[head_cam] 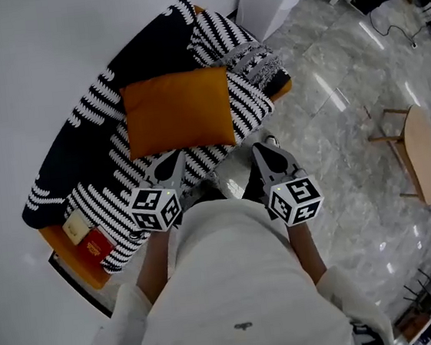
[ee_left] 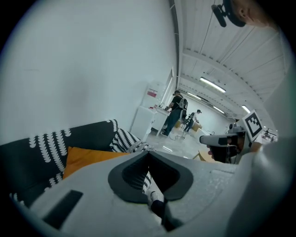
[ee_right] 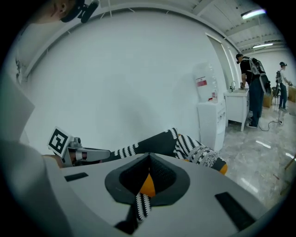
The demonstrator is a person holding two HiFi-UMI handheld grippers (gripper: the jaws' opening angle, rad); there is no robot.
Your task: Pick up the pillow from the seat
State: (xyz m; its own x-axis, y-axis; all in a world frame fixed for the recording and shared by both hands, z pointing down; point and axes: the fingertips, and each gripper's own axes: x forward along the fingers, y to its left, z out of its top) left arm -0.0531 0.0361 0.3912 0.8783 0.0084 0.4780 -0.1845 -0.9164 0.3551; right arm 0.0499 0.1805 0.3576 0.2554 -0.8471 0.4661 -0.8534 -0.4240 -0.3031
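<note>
Left gripper [head_cam: 172, 161] and right gripper [head_cam: 267, 148] are hovering, both pinched shut and empty, flanking the pillow [head_cam: 177, 110] lying flat on the seat [head_cam: 85, 113], likely lining up a two-sided lift.

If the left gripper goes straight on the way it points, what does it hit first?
Probably the striped throw near its front edge. It shows dead ahead of the shut left gripper in that gripper's own view. The orange pillow lies just beyond. Depth is unclear.
</note>
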